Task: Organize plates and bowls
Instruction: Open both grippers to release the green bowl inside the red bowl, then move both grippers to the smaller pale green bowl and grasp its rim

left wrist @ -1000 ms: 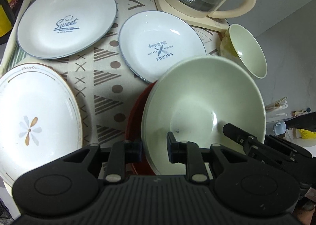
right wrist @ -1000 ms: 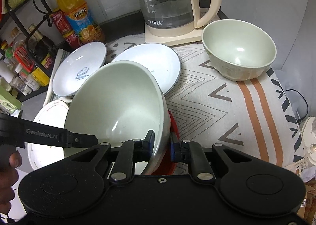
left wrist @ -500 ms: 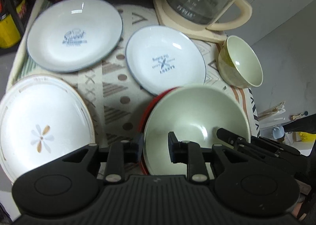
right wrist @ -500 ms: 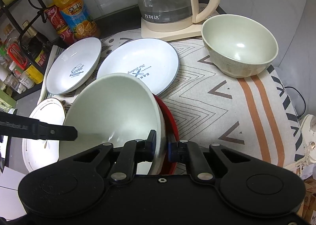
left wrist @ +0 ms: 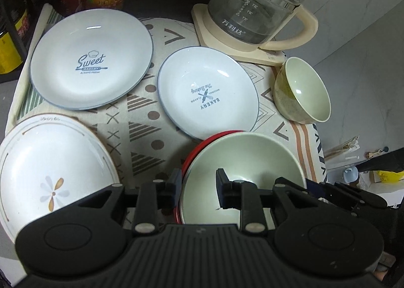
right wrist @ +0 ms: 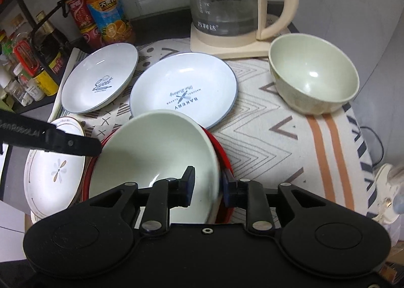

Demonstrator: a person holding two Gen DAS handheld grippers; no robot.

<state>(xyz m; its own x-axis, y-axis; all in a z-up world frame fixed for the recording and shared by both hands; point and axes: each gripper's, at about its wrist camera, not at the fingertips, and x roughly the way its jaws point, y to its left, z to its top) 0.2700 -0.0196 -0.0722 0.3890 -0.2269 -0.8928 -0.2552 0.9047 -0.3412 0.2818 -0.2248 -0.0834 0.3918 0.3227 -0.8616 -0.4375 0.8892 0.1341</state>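
Observation:
A large pale green bowl sits inside a red dish at the near edge of the cloth. My left gripper straddles the bowl's left rim with its jaws spread. My right gripper straddles the right rim, jaws also spread, and it shows in the left wrist view. A small green bowl stands at the far right. A "Bakery" plate, a "Sweet" plate and a flower plate lie on the cloth.
A glass kettle on its cream base stands at the back. Bottles and cans line the back left. A rack of jars is at the far left. The table edge drops off on the right.
The green bowl has come down from a tilted, lifted pose and now rests level in the red dish. Both grippers' jaws have spread wider off its rim.

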